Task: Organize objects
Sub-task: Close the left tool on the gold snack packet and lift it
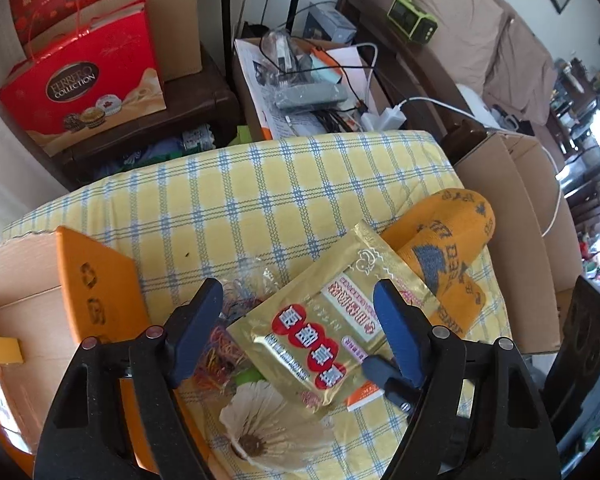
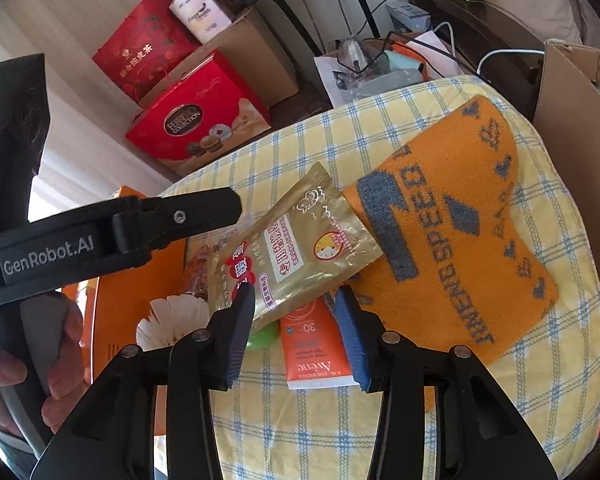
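Two views. Left wrist: left gripper (image 1: 298, 308) hangs spread over the gold foil pouch (image 1: 324, 320) mid-table, gripping nothing; light, crinkly and slick, so best pinched by an edge seam. Right wrist: right gripper (image 2: 296, 330) half-closed, straddling the orange tube (image 2: 314, 346) beneath the pouch's near corner, pads apparently not pressing.

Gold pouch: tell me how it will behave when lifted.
The gold pouch looks like thin, crinkled foil, so probably floppy and light. Its glossy skin may slip between pads. It overlaps the orange tube and sock, so lifting may nudge them.
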Tool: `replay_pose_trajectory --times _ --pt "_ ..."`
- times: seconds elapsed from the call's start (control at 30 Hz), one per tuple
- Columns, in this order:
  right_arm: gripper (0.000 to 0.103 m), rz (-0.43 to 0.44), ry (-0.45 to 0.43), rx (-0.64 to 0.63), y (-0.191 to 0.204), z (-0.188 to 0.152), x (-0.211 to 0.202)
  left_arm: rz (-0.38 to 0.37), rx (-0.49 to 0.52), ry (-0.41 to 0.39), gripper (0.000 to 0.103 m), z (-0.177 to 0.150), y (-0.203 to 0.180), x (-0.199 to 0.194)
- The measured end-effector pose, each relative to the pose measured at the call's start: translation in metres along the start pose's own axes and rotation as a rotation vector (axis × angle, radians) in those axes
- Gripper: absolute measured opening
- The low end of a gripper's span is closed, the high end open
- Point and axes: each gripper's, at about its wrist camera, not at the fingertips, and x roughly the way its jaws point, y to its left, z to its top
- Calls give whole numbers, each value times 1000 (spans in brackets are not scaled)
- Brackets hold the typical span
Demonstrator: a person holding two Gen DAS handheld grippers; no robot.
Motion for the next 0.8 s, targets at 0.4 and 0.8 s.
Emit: replay_pose_trajectory --times 0.4,0.8 --pt "32 -33 7 0 -5 1 13 36 47 94 76 17 -8 37" --pt "29 -9 3 26 -6 2 15 -80 83 118 43 10 -18 37"
